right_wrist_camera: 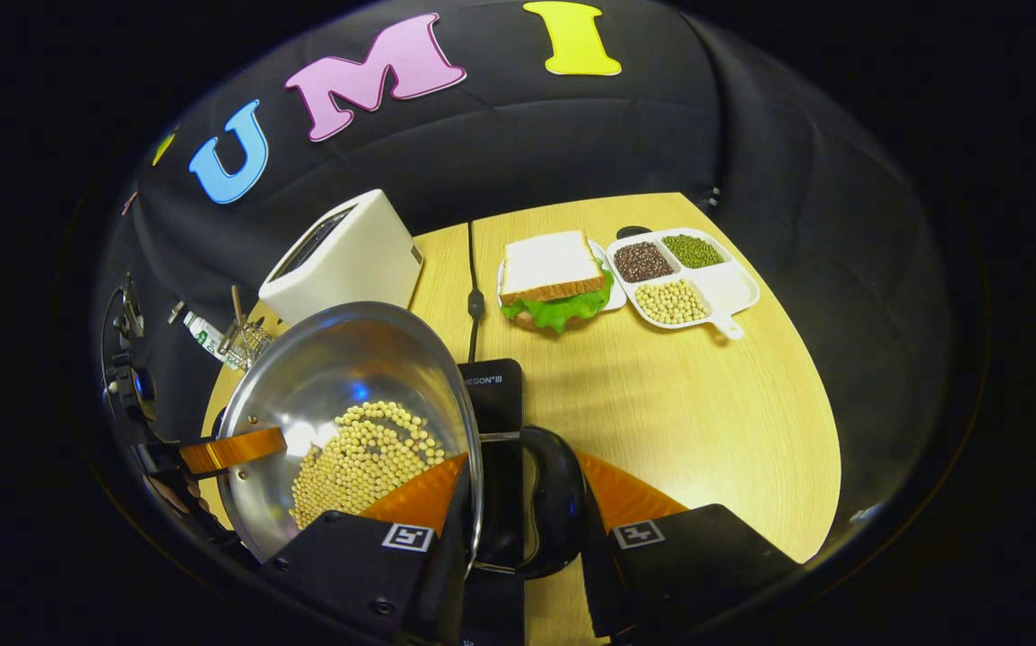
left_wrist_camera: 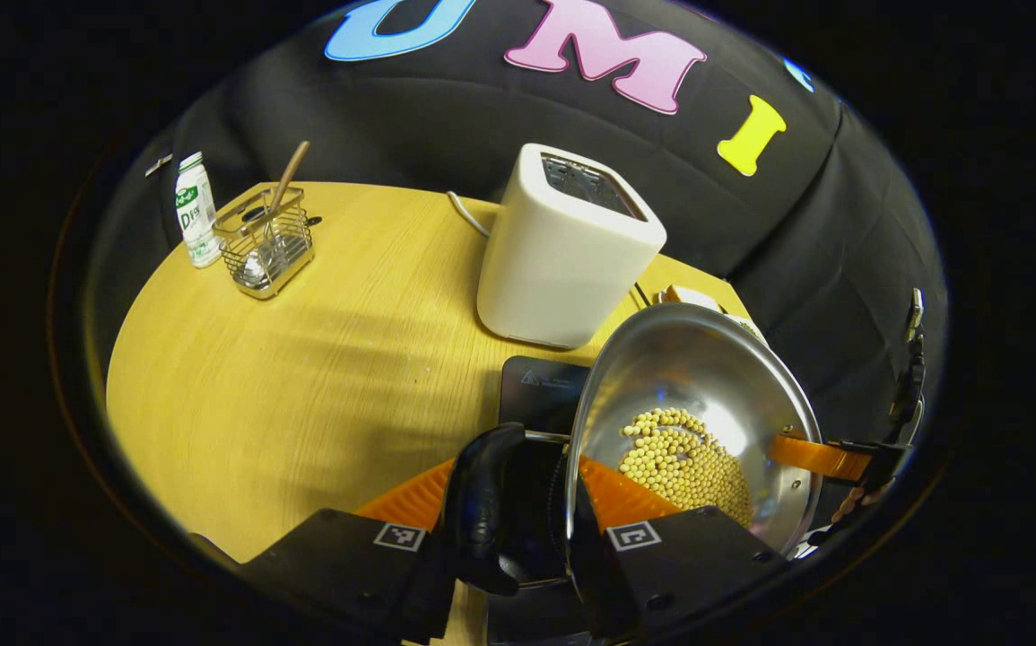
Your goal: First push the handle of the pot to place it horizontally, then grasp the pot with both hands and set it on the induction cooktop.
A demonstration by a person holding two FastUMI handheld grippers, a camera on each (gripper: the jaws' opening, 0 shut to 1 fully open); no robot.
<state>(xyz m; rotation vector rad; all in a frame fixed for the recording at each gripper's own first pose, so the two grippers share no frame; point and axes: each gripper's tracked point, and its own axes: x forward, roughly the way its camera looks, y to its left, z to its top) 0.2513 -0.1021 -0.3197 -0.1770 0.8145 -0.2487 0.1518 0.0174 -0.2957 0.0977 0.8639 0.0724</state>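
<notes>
A steel pot [left_wrist_camera: 688, 377] holding a heap of pale beans [left_wrist_camera: 683, 458] hangs between my two grippers. My left gripper [left_wrist_camera: 516, 467] is shut on the pot, one finger outside its black loop handle [left_wrist_camera: 482, 502] and the other inside the rim. My right gripper [right_wrist_camera: 520, 459] is shut on the pot's opposite side, around the other handle [right_wrist_camera: 546, 502], with one finger inside the pot [right_wrist_camera: 338, 359]. The right gripper's finger [left_wrist_camera: 822, 458] shows at the pot's far rim in the left gripper view. The black induction cooktop [left_wrist_camera: 540, 390] [right_wrist_camera: 491, 386] lies just under the pot; whether they touch is unclear.
A white toaster [left_wrist_camera: 567, 242] stands right behind the cooktop, its cable [right_wrist_camera: 473, 296] trailing back. A bottle [left_wrist_camera: 196, 211] and a wire basket [left_wrist_camera: 265, 242] sit at one far corner. A sandwich on a plate [right_wrist_camera: 553, 278] and a divided dish of grains [right_wrist_camera: 683, 278] sit at the other.
</notes>
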